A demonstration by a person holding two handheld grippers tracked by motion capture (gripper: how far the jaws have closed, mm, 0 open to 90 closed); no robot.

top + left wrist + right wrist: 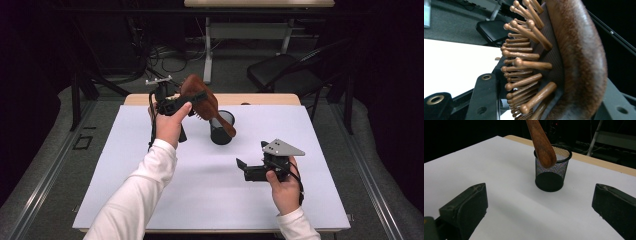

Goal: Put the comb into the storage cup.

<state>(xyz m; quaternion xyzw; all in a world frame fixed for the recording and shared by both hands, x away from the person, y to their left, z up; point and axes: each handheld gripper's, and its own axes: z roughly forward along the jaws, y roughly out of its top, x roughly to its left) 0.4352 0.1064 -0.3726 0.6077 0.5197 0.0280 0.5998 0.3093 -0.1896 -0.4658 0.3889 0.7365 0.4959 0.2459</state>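
A brown wooden hairbrush point(202, 100) with peg bristles point(524, 62) hangs above the table's far middle, with my left gripper point(195, 100) shut on its head. In the left gripper view the brush head point(574, 62) sits between the two black jaws of that gripper point(549, 105). Its handle point(541, 142) slants down, and its tip hangs over the near rim of an upright black mesh cup point(220, 131) point(551, 172). My right gripper point(243, 169) rests low at the right front, pointing at the cup. Its jaws point(536, 212) stand open with nothing between them.
A white sheet point(200, 195) covers the wooden table point(270, 99); its far edge lies just behind the cup. A black chair point(285, 70) and another table's legs point(207, 50) stand on the floor beyond.
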